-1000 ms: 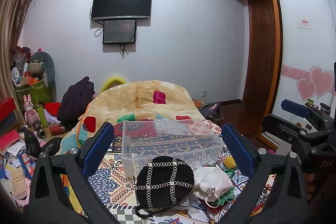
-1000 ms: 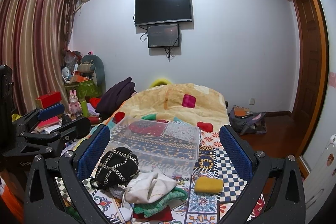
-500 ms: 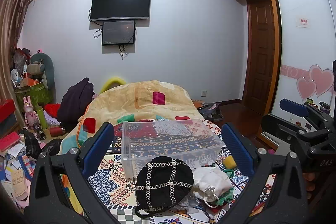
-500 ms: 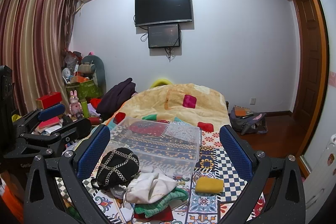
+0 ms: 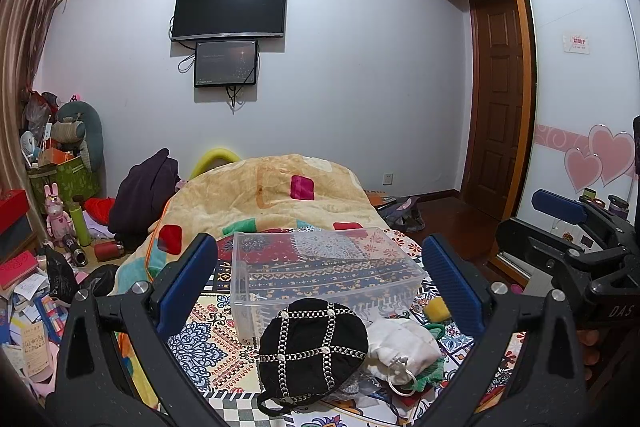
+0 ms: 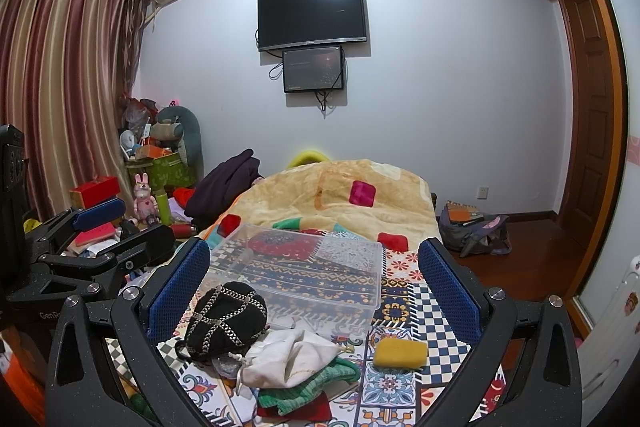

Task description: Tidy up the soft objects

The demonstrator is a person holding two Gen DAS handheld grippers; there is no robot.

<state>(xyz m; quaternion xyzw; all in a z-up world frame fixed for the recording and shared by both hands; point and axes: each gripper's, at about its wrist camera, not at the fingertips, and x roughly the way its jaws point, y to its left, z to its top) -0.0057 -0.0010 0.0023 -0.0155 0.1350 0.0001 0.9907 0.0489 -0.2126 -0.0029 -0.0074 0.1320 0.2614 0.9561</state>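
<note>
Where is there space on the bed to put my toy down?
Inside the clear bin, which looks empty. Also on the patterned bedspread right of the bin, behind the yellow sponge. It is crowded in front of the bin, where the black hat, white pouch and green cloth are heaped together.

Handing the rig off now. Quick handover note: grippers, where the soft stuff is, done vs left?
Left gripper: open, empty, held above the bed.
Right gripper: open, empty, likewise.
Clear plastic bin on the patterned bedspread looks empty.
In front of it: black chain-trimmed hat, white drawstring pouch on green cloth, yellow sponge apart to the right.
Done: nothing binned.
Left: everything, probably into the bin.
</note>
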